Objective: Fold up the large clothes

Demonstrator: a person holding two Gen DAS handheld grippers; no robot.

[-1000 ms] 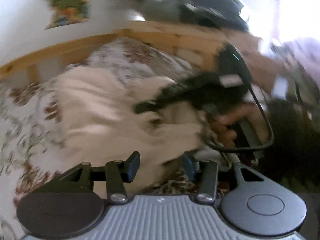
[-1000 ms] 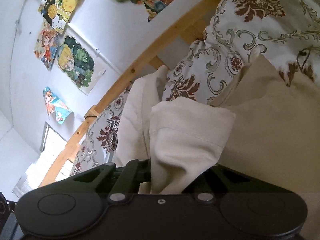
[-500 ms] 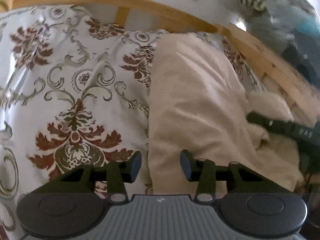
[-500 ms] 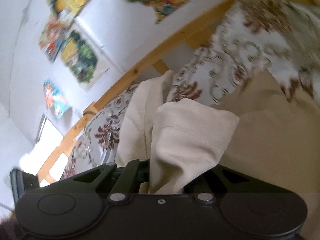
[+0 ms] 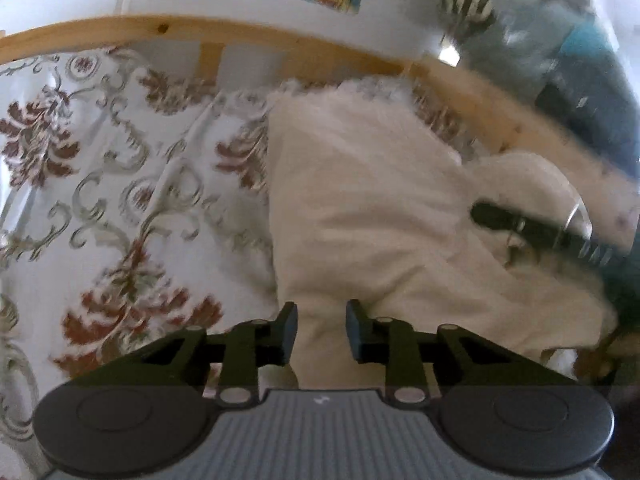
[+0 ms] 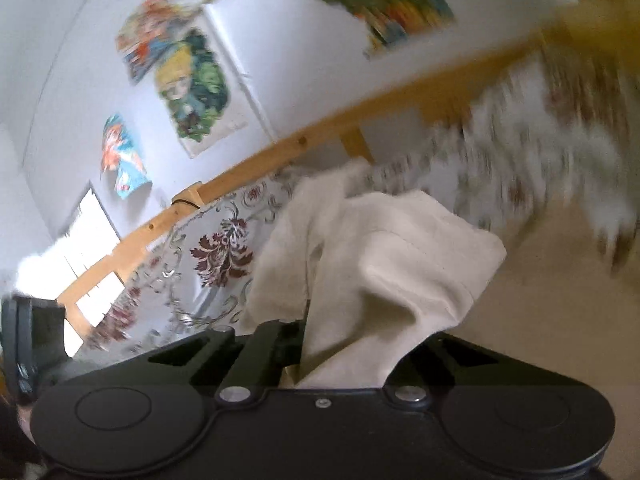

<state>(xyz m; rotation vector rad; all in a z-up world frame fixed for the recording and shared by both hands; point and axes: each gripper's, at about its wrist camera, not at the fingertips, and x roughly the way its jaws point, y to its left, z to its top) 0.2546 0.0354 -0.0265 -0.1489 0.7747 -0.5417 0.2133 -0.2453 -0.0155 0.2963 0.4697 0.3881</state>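
A large cream garment [image 5: 372,216] lies stretched across a floral bedsheet [image 5: 104,184]. My left gripper [image 5: 320,330] is open, its fingers on either side of the garment's near edge, nothing pinched. My right gripper [image 6: 344,344] is shut on a hemmed end of the same cream garment [image 6: 392,256], which bunches up over the fingers and hides the tips. In the left wrist view the right gripper's dark finger [image 5: 532,228] shows at the right, on the cloth.
A wooden bed rail [image 5: 248,36] runs along the far side of the bed, in front of a white wall with colourful posters [image 6: 192,92]. A pile of dark and teal items [image 5: 568,60] sits beyond the rail at right. A bright window [image 6: 80,248] is at left.
My left gripper has swung from the right gripper's side to the garment's near edge and now straddles it. The right gripper keeps its hold and has turned, with more wall in view.
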